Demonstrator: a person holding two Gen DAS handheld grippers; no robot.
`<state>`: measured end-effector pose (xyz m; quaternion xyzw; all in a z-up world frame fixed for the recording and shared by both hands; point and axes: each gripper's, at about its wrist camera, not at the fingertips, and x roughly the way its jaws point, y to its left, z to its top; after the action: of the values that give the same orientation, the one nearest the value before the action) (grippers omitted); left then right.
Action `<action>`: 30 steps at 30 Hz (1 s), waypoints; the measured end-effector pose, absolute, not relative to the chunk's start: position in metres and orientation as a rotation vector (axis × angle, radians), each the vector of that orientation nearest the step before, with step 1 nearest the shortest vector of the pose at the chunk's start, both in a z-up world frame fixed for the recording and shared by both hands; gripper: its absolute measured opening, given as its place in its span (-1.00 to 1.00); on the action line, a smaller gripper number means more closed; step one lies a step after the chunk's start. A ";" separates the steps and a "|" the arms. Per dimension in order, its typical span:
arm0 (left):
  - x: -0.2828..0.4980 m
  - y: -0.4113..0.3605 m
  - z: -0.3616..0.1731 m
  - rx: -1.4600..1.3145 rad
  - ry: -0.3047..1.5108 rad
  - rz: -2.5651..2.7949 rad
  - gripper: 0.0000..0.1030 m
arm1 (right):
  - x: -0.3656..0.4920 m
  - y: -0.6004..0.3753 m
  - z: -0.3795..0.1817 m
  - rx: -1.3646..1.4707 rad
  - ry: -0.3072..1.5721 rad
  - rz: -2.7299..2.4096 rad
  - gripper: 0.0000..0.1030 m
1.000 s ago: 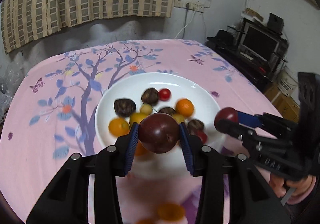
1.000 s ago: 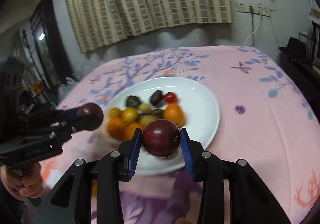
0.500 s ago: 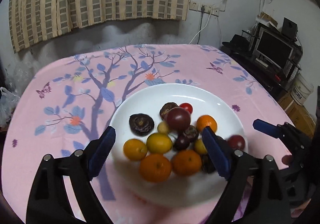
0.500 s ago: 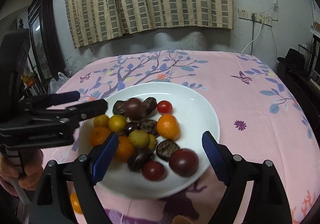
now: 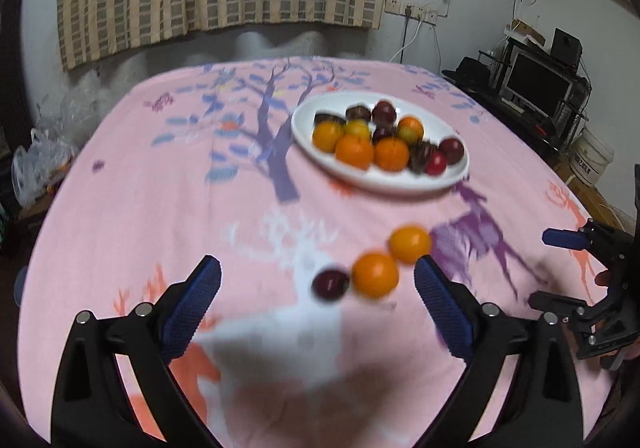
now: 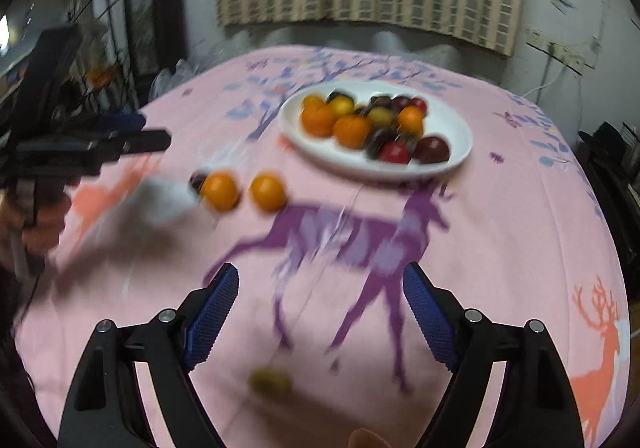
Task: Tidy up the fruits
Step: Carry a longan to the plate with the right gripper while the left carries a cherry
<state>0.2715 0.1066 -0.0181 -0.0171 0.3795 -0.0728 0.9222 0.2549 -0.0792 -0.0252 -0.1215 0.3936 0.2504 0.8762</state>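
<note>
A white plate [image 5: 362,181] [image 6: 452,119] holds several oranges, dark plums and red and yellow small fruits. On the pink cloth in front of it lie two oranges [image 5: 410,244] [image 5: 375,274] and a dark plum [image 5: 330,284]; they also show in the right wrist view [image 6: 267,192] [image 6: 219,191]. A small green fruit [image 6: 269,382] lies near my right gripper. My left gripper [image 5: 316,314] is open and empty, just behind the loose fruits. My right gripper [image 6: 320,316] is open and empty, well back from the plate.
The table has a pink cloth with tree and deer prints [image 6: 360,240]. Each view shows the other gripper at the side: right gripper [image 5: 592,288], left gripper [image 6: 80,145]. A TV stand [image 5: 536,87] is to the right, bags [image 5: 36,163] to the left.
Both grippers opened, dropped their dark plums onto the plate, then pulled back and away from the plate toward the loose fruits on the near cloth.
</note>
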 end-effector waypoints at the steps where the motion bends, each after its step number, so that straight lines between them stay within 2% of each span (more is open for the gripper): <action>1: 0.266 0.112 -0.025 -0.051 0.790 -0.153 0.85 | 0.248 -0.077 -0.028 -0.260 0.838 0.535 0.47; 5: 0.255 0.125 -0.037 -0.078 0.795 -0.136 0.85 | 0.231 -0.076 -0.038 -0.239 0.892 0.557 0.36; 8: 0.253 0.129 -0.037 -0.090 0.786 -0.135 0.85 | 0.226 -0.075 -0.046 -0.233 0.927 0.551 0.16; 9: 0.252 0.130 -0.038 -0.095 0.787 -0.137 0.85 | 0.227 -0.074 -0.049 -0.232 0.946 0.547 0.04; 10: 0.252 0.131 -0.038 -0.095 0.788 -0.138 0.85 | 0.230 -0.074 -0.053 -0.240 0.970 0.542 -0.18; 12: 0.250 0.128 -0.039 -0.082 0.782 -0.143 0.85 | 0.226 -0.070 -0.056 -0.304 0.967 0.538 -0.48; 13: 0.251 0.125 -0.039 -0.069 0.780 -0.154 0.85 | 0.226 -0.069 -0.054 -0.312 0.972 0.545 -0.54; 16: 0.258 0.106 -0.044 0.008 0.805 -0.234 0.84 | 0.238 -0.069 -0.034 -0.214 0.904 0.548 -0.54; 18: 0.266 0.092 -0.048 0.081 0.813 -0.280 0.60 | 0.250 -0.067 -0.021 -0.142 0.849 0.541 -0.53; 20: 0.275 0.085 -0.055 0.114 0.844 -0.314 0.25 | 0.265 -0.065 -0.010 -0.042 0.798 0.561 -0.53; 22: 0.288 0.084 -0.061 0.139 0.871 -0.327 0.02 | 0.276 -0.062 -0.006 0.018 0.774 0.584 -0.53; 30: 0.305 0.097 -0.067 0.186 0.891 -0.492 -0.03 | 0.289 -0.057 -0.025 0.053 0.833 0.608 -0.53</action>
<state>0.3052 0.0974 -0.0673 0.0887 0.4261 -0.2350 0.8691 0.2889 -0.0568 -0.0255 0.0252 0.3983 0.2908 0.8696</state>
